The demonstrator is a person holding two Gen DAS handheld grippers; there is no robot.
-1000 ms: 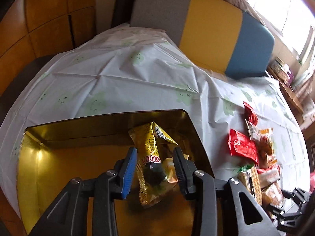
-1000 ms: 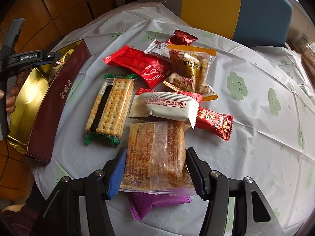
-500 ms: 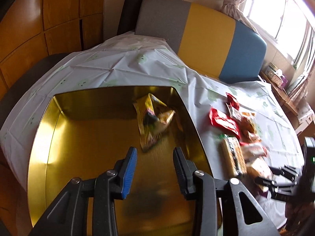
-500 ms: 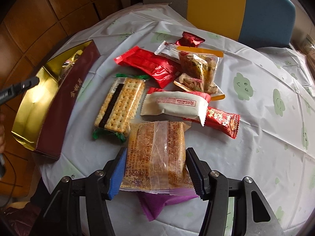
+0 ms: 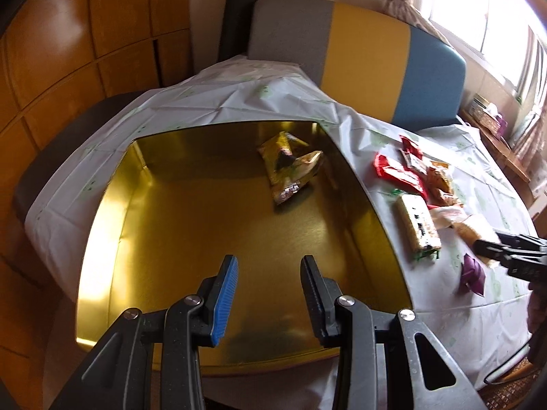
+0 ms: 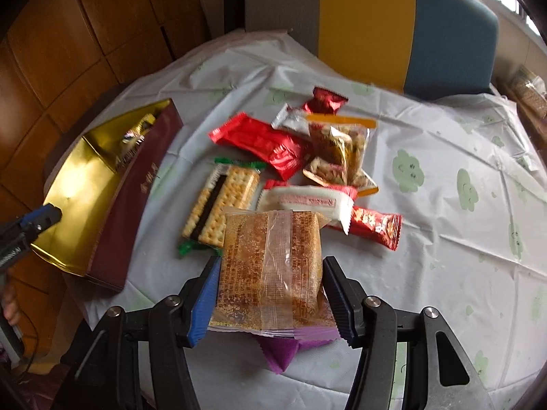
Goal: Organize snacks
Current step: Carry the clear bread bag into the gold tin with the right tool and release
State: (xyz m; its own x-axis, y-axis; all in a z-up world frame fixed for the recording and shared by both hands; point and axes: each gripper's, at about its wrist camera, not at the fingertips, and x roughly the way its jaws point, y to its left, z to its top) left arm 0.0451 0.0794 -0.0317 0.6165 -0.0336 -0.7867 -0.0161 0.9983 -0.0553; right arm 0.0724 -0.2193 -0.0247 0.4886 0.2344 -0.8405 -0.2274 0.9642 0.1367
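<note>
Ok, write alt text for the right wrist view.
The right gripper clamps a clear-wrapped golden cake above a purple packet. Beyond lie a cracker pack and red snack wrappers on a white tablecloth; a gold-lined box sits left.

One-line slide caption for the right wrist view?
Right gripper shut on cake pack; other snacks lie beyond, gold box at left.

Matte black plastic linkage arms on both grippers, triangular cut-outs in the outer links, round silver pivot screws at each joint. Left gripper (image 5: 268,295): one finger faced with a ribbed blue pad (image 5: 225,299), the other ribbed black. Right gripper (image 6: 271,302): ribbed blue pad (image 6: 205,302) on one finger, dark blue-edged ribbing on the other. White lettering on the left unit's body, too blurred to read. Thin black cable trailing below. Bare skin of fingers (image 6: 10,307) at frame edge.
</note>
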